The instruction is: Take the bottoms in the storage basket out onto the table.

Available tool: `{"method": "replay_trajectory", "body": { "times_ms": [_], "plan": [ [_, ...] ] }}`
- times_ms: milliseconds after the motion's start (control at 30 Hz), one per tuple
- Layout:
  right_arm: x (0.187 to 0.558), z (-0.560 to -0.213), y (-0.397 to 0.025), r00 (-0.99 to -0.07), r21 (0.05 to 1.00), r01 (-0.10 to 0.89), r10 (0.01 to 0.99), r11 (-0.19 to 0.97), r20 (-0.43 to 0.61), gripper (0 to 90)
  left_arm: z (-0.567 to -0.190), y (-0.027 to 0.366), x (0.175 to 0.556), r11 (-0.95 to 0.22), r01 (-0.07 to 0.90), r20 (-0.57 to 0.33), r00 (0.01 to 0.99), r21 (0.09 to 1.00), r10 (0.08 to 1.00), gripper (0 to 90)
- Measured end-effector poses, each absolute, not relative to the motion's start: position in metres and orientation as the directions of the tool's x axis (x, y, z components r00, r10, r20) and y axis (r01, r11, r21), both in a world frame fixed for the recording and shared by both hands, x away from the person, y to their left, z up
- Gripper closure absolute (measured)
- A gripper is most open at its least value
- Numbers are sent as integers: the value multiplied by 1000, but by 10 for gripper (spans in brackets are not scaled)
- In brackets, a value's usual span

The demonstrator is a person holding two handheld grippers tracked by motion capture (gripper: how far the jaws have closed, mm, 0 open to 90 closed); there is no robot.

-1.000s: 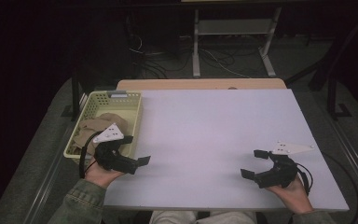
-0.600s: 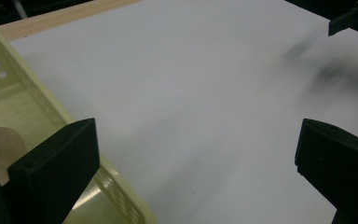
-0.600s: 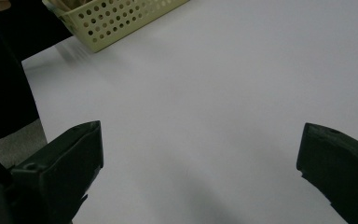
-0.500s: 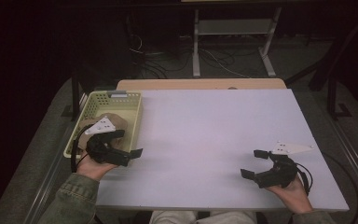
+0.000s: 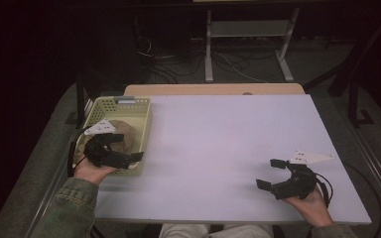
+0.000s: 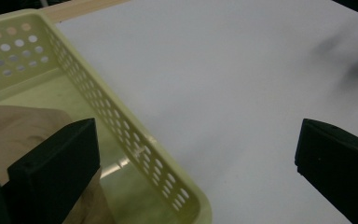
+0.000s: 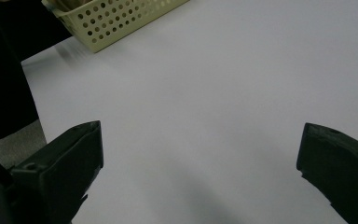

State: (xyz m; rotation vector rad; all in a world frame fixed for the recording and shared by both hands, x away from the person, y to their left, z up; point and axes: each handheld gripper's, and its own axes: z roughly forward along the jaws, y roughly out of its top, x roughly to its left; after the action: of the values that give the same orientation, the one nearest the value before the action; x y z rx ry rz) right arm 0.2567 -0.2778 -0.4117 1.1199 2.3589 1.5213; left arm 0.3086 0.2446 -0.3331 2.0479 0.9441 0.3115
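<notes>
At lower left of the high view, left gripper (image 5: 127, 151) over the near right corner of the pale yellow basket (image 5: 144, 121), jaws spread wide, one over the basket's inside and one beyond its right wall above the white table (image 5: 218, 134). Inside the basket, toward its near end, a crumpled brown cloth (image 5: 124, 130). At lower right of the same view, right gripper (image 5: 273, 173) low over bare tabletop, well apart from the basket, jaws likewise wide and holding nothing.

Wide-open left gripper (image 6: 196, 172) astride yellow basket (image 6: 121, 126) wall, above brown cloth (image 6: 23, 130).
</notes>
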Motion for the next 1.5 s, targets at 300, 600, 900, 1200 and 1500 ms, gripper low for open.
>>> {"method": "replay_trajectory", "body": {
  "times_ms": [300,600,900,1200,1500],
  "plan": [
    [257,-412,-278,-719,828,515,637,221,277,2,-330,257,314,-357,531,-116,665,768,738,0],
    [257,-412,-278,-717,826,518,639,222,278,2,-327,270,320,-351,552,-117,642,756,758,0],
    [257,-412,-278,-717,825,519,639,223,278,2,-325,278,326,-353,564,-112,629,747,769,0],
    [257,-412,-278,-718,826,517,639,224,276,2,-326,289,333,-353,592,-106,602,724,792,0],
    [257,-412,-278,-719,826,516,638,227,274,2,-322,300,343,-350,612,-94,574,709,813,0]
  ]
}}
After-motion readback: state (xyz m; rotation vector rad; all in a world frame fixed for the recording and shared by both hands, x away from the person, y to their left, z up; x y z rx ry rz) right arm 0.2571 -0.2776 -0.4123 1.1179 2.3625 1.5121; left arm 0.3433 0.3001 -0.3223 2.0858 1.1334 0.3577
